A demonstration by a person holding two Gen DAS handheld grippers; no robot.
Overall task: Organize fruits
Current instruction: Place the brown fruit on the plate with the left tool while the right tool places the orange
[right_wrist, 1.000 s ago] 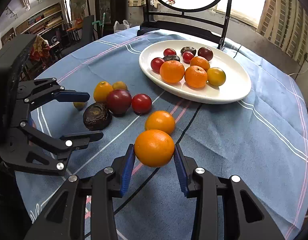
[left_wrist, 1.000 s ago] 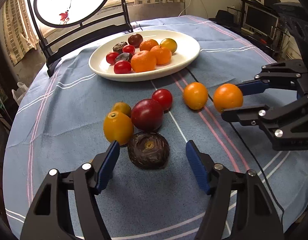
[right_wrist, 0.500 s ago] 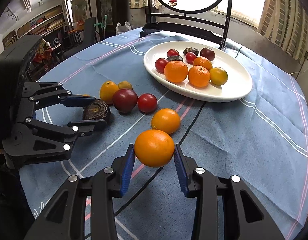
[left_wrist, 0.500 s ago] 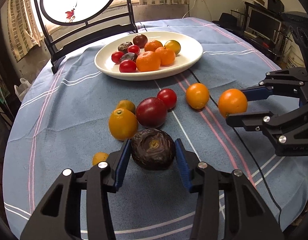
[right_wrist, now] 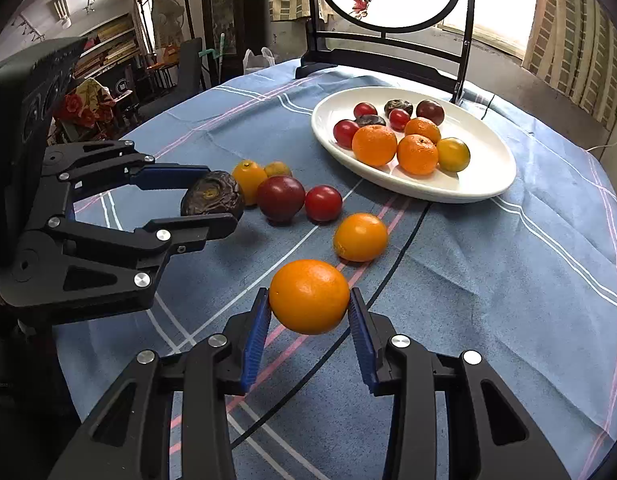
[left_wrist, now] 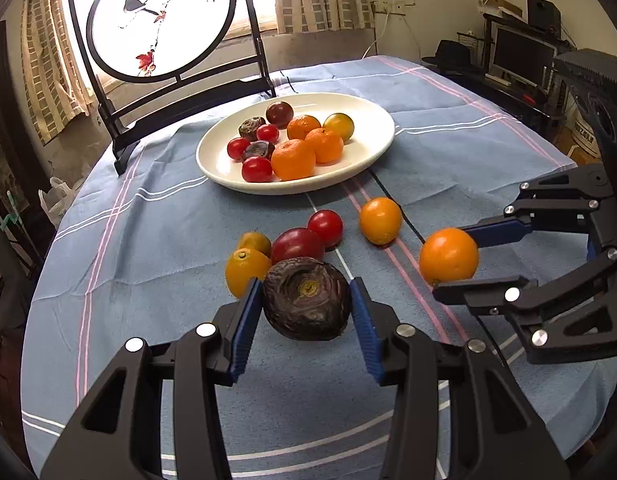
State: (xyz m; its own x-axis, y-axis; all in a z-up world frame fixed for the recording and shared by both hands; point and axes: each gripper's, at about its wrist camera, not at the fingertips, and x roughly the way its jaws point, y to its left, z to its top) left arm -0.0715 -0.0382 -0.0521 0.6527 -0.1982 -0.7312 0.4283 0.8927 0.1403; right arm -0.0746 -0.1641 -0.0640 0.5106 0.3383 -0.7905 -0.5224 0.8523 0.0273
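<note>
Fruits both in hand now: my left gripper (left_wrist: 306,306) has just closed on the wrinkled passion fruit (left_wrist: 306,299), my right gripper (right_wrist: 308,314) pinches an orange (right_wrist: 309,296), clear of the cloth for carrying to the white plate (left_wrist: 372,156).

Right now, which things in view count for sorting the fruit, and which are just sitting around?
Job:
- wrinkled dark fruit in left tongs
- orange in right tongs
- loose fruits on the cloth, such as the red tomato
- white plate with fruit

Lying about:
- round painted screen
- monitor
- black hat
</note>
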